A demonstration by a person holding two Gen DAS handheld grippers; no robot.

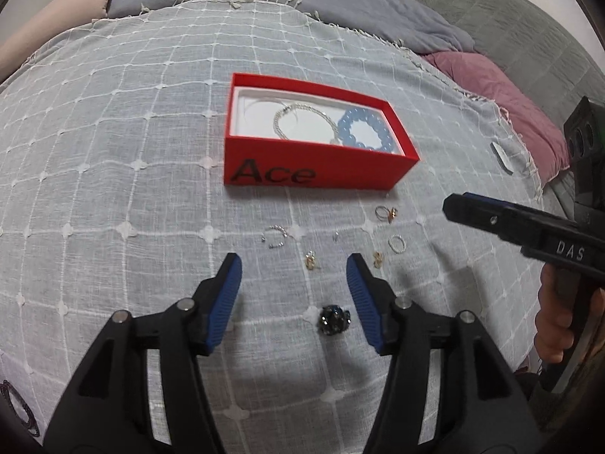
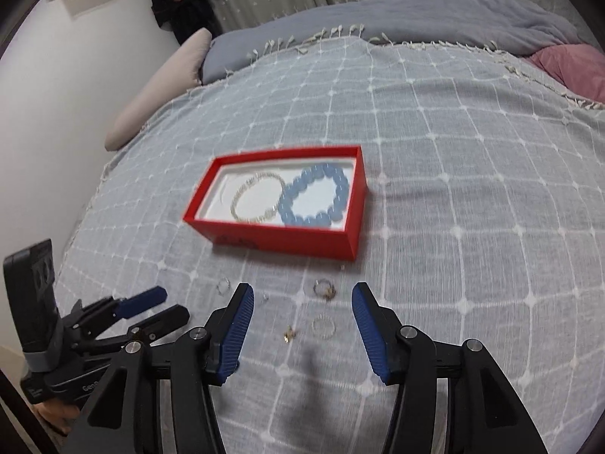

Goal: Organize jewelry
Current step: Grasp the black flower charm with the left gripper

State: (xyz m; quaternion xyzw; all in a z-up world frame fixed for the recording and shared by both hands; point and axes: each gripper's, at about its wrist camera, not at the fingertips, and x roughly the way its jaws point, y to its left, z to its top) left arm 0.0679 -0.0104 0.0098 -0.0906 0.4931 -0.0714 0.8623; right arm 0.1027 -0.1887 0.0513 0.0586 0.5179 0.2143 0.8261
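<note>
Nearest the left gripper [image 1: 294,265], whose jaws stand apart and empty, lies one dark faceted ring [image 1: 333,319] on the checked bedspread [image 1: 113,151]. Six small silver and gold pieces lie scattered just beyond. Toward the bedspread's far edge, the red box [image 1: 314,166] holds one blue bead bracelet [image 1: 363,128] and one silver chain bracelet [image 1: 302,121]. The right gripper [image 2: 302,299] also gapes empty.

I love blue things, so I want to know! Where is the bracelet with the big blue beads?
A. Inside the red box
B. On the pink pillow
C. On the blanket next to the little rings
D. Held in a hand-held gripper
A. The blue bead bracelet lies inside the open red box, beside a silver chain bracelet, while the small rings sit on the blanket in front of the box.
</note>
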